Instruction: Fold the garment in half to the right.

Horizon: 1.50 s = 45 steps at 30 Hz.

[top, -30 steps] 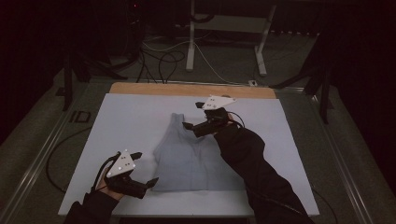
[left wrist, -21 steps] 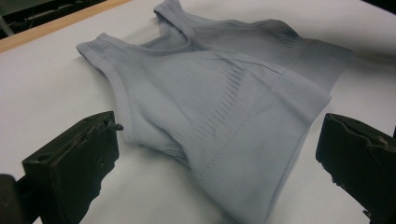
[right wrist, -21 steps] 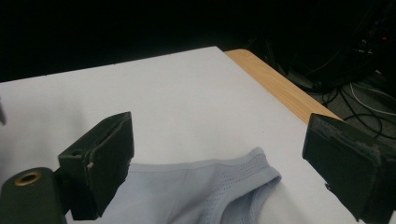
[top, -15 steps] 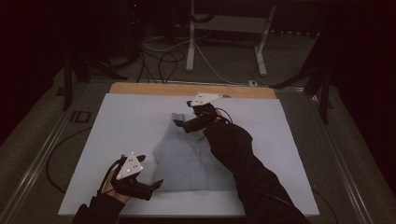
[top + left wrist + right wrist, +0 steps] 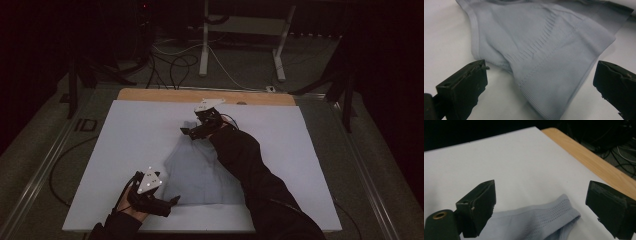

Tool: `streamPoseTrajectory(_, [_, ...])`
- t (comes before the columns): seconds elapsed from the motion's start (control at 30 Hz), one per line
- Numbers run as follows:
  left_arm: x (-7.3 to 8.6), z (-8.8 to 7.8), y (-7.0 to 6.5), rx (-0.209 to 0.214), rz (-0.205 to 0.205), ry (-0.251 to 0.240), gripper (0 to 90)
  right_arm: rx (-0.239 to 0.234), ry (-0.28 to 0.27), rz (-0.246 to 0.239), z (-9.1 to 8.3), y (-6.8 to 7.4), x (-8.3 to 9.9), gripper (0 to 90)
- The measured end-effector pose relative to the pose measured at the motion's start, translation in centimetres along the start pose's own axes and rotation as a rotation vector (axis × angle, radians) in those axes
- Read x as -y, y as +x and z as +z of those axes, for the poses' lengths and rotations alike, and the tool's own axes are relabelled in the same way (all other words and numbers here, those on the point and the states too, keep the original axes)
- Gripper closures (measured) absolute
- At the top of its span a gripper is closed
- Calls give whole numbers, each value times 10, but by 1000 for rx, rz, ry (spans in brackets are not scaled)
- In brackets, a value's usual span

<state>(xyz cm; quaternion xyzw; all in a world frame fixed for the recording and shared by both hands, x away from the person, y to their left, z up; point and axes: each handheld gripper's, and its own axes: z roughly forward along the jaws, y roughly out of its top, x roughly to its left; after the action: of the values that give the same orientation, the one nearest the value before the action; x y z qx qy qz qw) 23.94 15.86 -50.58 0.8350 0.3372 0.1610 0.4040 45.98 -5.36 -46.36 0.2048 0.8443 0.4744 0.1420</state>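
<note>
"ID" marking (image 5: 86, 125) on floor left of table; nothing else legible.

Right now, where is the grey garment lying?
In the high view the grey garment lies flat mid-table on the white sheet, between the left gripper and right gripper.

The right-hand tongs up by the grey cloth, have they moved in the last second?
Yes. The right tongs have slid left and slightly farther up the table, toward the wooden strip at its far edge, over the grey garment's top corner.
</note>
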Motion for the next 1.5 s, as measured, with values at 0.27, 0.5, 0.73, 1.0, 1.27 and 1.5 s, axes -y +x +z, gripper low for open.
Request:
streamPoseTrajectory(0.27, [4, 6, 0, 0, -32, 65, 7, 1, 69, 24, 20, -10, 3, 93])
streamPoseTrajectory(0.5, [8, 10, 1, 3, -24, 136, 38, -13, 101, 46, 34, -13, 2, 94])
streamPoseTrajectory(0.73, [12, 12, 1, 23, -28, 171, 235, 9, 132, 84, 43, -21, -2, 141])
streamPoseTrajectory(1.0, [14, 14, 2, 48, -31, 196, 379, 24, 186, 64, 55, -25, -5, 196])
streamPoseTrajectory(1.27, [11, 18, -3, 87, -5, 214, 606, 58, 205, 68, 59, -33, -8, 258])
streamPoseTrajectory(1.5, [8, 21, -6, 98, 5, 203, 785, 74, 248, 66, 66, -36, -11, 323])
